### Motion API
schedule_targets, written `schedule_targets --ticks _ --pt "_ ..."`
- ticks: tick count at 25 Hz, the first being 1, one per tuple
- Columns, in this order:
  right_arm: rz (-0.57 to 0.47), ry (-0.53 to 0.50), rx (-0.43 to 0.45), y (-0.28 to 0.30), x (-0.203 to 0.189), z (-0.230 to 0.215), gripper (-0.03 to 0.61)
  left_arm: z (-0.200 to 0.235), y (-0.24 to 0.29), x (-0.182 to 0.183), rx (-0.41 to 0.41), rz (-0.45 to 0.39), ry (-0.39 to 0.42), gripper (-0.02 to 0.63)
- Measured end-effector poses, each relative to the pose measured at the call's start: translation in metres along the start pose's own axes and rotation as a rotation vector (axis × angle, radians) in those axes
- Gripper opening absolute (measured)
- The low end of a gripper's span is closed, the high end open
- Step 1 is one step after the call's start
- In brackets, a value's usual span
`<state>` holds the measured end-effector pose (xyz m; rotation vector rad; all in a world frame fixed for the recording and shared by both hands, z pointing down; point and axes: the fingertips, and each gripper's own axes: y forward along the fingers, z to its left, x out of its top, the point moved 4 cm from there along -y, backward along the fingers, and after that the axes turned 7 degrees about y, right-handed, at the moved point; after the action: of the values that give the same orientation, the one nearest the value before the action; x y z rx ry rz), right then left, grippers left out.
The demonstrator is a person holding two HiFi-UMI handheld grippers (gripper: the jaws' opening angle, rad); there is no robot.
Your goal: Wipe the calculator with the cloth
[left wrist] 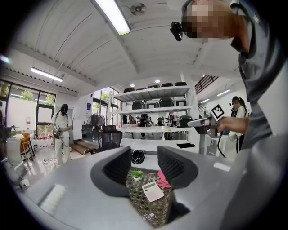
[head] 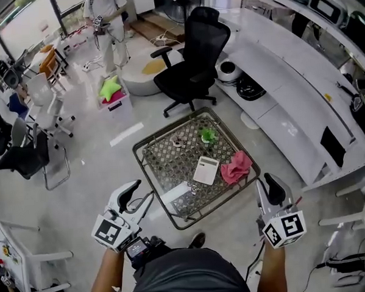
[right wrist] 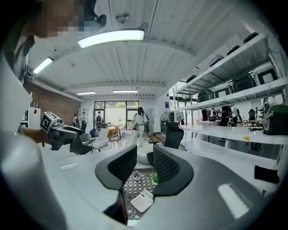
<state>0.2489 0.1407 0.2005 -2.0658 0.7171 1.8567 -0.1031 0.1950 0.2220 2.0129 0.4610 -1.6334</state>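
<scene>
Hovering near the person's body, the left gripper [head: 138, 196] and the right gripper [head: 270, 185] both carry nothing. The left jaws stand released and well apart, and the right jaws are only a little apart. The calculator [head: 206, 170] lies flat on the low worktop [head: 147, 144], just beside the crumpled pink cloth [head: 237, 167]. The cloth is not yet picked up. I think a careless reach for it may push the calculator, or knock over the small plant [head: 207, 135] near them, because these things lie close together.
</scene>
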Motion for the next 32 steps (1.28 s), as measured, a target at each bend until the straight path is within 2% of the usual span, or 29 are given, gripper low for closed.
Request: schedule_targets --ticks 3,12,16,22,27,32 --pt "0.000 0.029 0.007 0.001 -0.011 -0.004 0.093 -0.001 0.000 -0.001 -0.001 0.030 0.013 0.198" --pt "0.025 0.031 -0.056 0.011 -0.010 -0.013 0.092 0.019 0.041 0.006 -0.068 -0.005 0.006 0.198" --pt "0.021 0.045 -0.132 0.022 -0.017 0.001 0.092 0.047 0.052 -0.004 -0.151 -0.012 0.009 0.198" --pt "0.016 0.030 -0.257 0.040 -0.006 0.024 0.093 0.091 0.087 -0.011 -0.304 -0.050 0.038 0.198" --pt "0.033 -0.012 -0.326 0.065 0.017 0.040 0.093 0.120 0.112 -0.015 -0.369 -0.103 -0.001 0.198" --pt "0.064 0.020 -0.380 0.092 0.002 0.049 0.092 0.147 0.134 -0.029 -0.443 -0.104 -0.015 0.198"
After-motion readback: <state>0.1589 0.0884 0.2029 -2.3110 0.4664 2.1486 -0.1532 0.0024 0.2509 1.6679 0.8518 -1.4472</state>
